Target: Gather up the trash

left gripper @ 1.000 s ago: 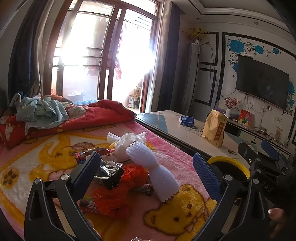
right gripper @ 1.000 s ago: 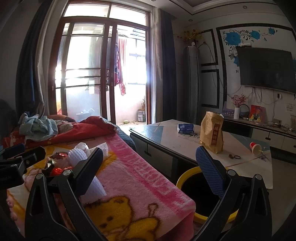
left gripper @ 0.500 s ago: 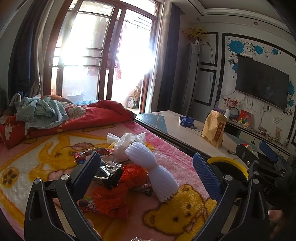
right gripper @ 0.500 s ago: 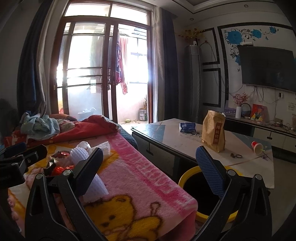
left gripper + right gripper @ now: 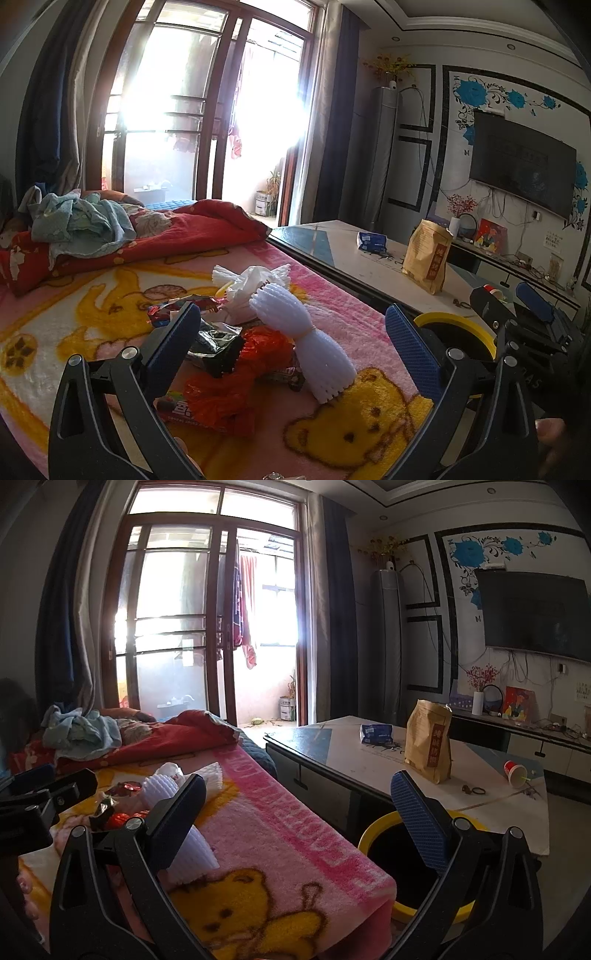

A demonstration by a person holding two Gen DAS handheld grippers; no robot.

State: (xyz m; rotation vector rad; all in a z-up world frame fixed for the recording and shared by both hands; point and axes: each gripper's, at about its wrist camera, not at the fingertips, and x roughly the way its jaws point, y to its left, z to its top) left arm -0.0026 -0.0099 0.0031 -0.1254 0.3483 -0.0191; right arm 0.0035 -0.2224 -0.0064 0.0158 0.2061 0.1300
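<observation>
Trash pile sits on the pink bear blanket (image 5: 122, 295), w/ the white foam net sleeve (image 5: 306, 343) as the handiest landmark. The sleeve lies tilted, one end pinched by a thin band, flared end toward the yellow bear print. Just left of it & touching: crumpled red plastic bag (image 5: 236, 384). Behind the red bag, a black foil wrapper (image 5: 218, 343); a flat snack wrapper (image 5: 184, 410) pokes out under the bag's near edge. Behind the sleeve, a white plastic bag (image 5: 247, 284) bunched w/ more white foam netting. A red-dark candy wrapper (image 5: 173, 306) lies left of that white bag.

Left gripper (image 5: 291, 343) hangs over the pile, jaws spread wide, nothing between them; the sleeve & red bag show in the gap, no contact visible. Right gripper (image 5: 295, 808) is right of the sleeve, over the blanket's edge, jaws also wide apart & empty. In the left wrist view the right gripper shows at far right, beyond the bin.

Yellow-rimmed bin (image 5: 384, 834) stands on the floor right of the sleeve, between bed edge & the worktop (image 5: 347, 760), black inside. On the worktop: brown paper bag (image 5: 428, 746) upright, blue packet (image 5: 375, 733) behind it, red paper cup (image 5: 515, 771) tipped on its side near the far-right corner. Past the sleeve toward the window: red quilt (image 5: 184, 232) w/ pale blue clothes (image 5: 81, 225) heaped on top. TV (image 5: 535, 613) on the wall at right.
</observation>
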